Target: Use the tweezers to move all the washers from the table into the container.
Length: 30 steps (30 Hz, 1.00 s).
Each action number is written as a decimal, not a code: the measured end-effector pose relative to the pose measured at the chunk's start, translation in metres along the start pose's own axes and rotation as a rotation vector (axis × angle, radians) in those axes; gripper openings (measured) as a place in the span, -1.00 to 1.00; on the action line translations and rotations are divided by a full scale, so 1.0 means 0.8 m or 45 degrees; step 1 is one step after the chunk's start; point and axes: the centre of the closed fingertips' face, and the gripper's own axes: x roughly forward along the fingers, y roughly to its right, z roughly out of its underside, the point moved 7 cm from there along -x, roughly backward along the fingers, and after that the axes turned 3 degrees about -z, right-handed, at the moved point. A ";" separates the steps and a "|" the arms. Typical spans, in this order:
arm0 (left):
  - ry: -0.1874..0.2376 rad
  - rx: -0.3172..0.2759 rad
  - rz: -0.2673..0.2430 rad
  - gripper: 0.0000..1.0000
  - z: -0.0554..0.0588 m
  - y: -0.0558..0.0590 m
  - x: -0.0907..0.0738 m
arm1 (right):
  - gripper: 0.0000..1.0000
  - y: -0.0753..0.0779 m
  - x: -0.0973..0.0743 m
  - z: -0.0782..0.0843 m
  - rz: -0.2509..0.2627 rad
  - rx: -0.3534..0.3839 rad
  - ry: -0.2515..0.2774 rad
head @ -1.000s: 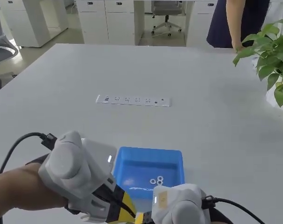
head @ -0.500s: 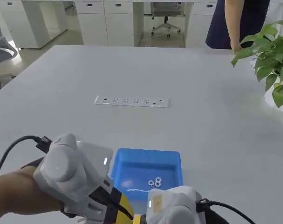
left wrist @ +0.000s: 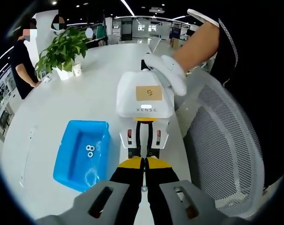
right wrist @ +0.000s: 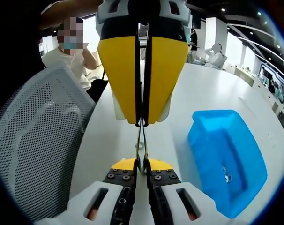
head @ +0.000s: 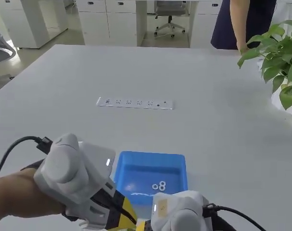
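Note:
A blue container (head: pixel 151 161) sits on the white table with two washers (head: pixel 159 186) inside; the container (left wrist: pixel 78 161) and washers (left wrist: pixel 89 150) also appear in the left gripper view, and the container (right wrist: pixel 226 140) with its washers (right wrist: pixel 225 175) in the right gripper view. My left gripper (head: pixel 128 217) and right gripper (head: pixel 145 224) meet tip to tip near the table's front edge, just in front of the container. Thin tweezers (right wrist: pixel 141 140) run between them. Left gripper (left wrist: pixel 145 160) is shut on one end, right gripper (right wrist: pixel 141 165) is shut on the other.
A white power strip (head: pixel 135 103) lies mid-table. A potted plant (head: pixel 281 57) stands at the right edge, with a person (head: pixel 240 21) behind it. A mesh office chair (left wrist: pixel 226 140) stands close behind the grippers. Bare table (head: pixel 218 120) surrounds the container.
The head camera has shifted a little. Both grippers stay tip to tip by the container, and the washers in it have not moved.

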 end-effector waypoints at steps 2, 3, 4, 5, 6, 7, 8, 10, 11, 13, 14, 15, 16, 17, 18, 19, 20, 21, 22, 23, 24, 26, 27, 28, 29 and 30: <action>0.002 0.005 -0.004 -0.93 -0.003 0.001 -0.003 | -0.82 0.000 -0.003 -0.003 0.004 -0.002 0.004; 0.005 0.005 -0.005 -0.93 -0.005 0.001 -0.005 | -0.82 -0.001 -0.004 -0.004 0.003 -0.004 0.006; 0.008 0.004 -0.006 -0.93 -0.006 0.000 -0.006 | -0.82 -0.001 -0.006 -0.005 0.005 -0.006 0.005; 0.013 0.002 -0.007 -0.93 -0.007 0.000 -0.008 | -0.82 -0.001 -0.007 -0.007 0.008 -0.009 0.007; 0.015 0.002 -0.009 -0.93 -0.009 0.000 -0.009 | -0.82 -0.001 -0.009 -0.009 0.010 -0.010 0.010; 0.016 0.003 -0.010 -0.93 -0.011 0.000 -0.011 | -0.82 -0.001 -0.010 -0.010 0.012 -0.012 0.012; 0.012 0.004 -0.010 -0.93 -0.012 0.001 -0.012 | -0.82 -0.001 -0.012 -0.011 0.013 -0.013 0.012; 0.013 -0.001 -0.009 -0.92 -0.015 0.001 -0.015 | -0.82 -0.002 -0.014 -0.014 0.016 -0.020 0.014; 0.014 -0.006 -0.009 -0.92 -0.016 0.001 -0.016 | -0.82 -0.002 -0.015 -0.015 0.015 -0.019 0.017; 0.014 -0.008 -0.010 -0.92 -0.018 0.002 -0.018 | -0.82 -0.003 -0.019 -0.017 0.016 -0.019 0.022; 0.013 -0.008 -0.011 -0.92 -0.020 0.003 -0.018 | -0.82 -0.004 -0.020 -0.017 0.015 -0.019 0.024; 0.007 0.001 -0.015 -0.92 -0.022 0.004 -0.020 | -0.82 -0.005 -0.022 -0.018 0.017 -0.021 0.024; 0.005 0.006 -0.016 -0.92 -0.023 0.005 -0.021 | -0.82 -0.005 -0.023 -0.019 0.017 -0.023 0.026; 0.005 0.009 -0.018 -0.92 -0.026 0.006 -0.022 | -0.82 -0.005 -0.025 -0.021 0.016 -0.021 0.030; 0.005 0.013 -0.020 -0.92 -0.028 0.006 -0.023 | -0.82 -0.006 -0.026 -0.022 0.017 -0.025 0.033; 0.003 0.018 -0.022 -0.92 -0.029 0.007 -0.024 | -0.82 -0.006 -0.028 -0.023 0.019 -0.028 0.033; 0.002 0.022 -0.023 -0.92 -0.031 0.007 -0.026 | -0.82 -0.006 -0.029 -0.025 0.021 -0.033 0.034; 0.002 0.025 -0.025 -0.93 -0.032 0.007 -0.027 | -0.82 -0.006 -0.031 -0.026 0.020 -0.035 0.035; 0.003 0.029 -0.027 -0.93 -0.034 0.007 -0.029 | -0.82 -0.006 -0.033 -0.028 0.025 -0.039 0.037; 0.000 0.032 -0.028 -0.93 -0.036 0.007 -0.031 | -0.82 -0.006 -0.034 -0.029 0.026 -0.041 0.038; -0.002 0.034 -0.028 -0.93 -0.038 0.007 -0.032 | -0.82 -0.005 -0.037 -0.032 0.029 -0.046 0.040; -0.002 0.041 -0.029 -0.93 -0.043 0.006 -0.036 | -0.82 -0.005 -0.041 -0.036 0.032 -0.052 0.045; -0.007 0.045 -0.030 -0.93 -0.046 0.005 -0.038 | -0.82 -0.005 -0.042 -0.037 0.033 -0.055 0.047; -0.008 0.048 -0.031 -0.93 -0.048 0.005 -0.039 | -0.82 -0.004 -0.044 -0.039 0.036 -0.059 0.050; -0.012 0.053 -0.033 -0.93 -0.051 0.004 -0.041 | -0.82 -0.003 -0.046 -0.040 0.038 -0.059 0.054; -0.016 0.057 -0.036 -0.93 -0.053 0.003 -0.042 | -0.82 -0.002 -0.048 -0.041 0.041 -0.057 0.059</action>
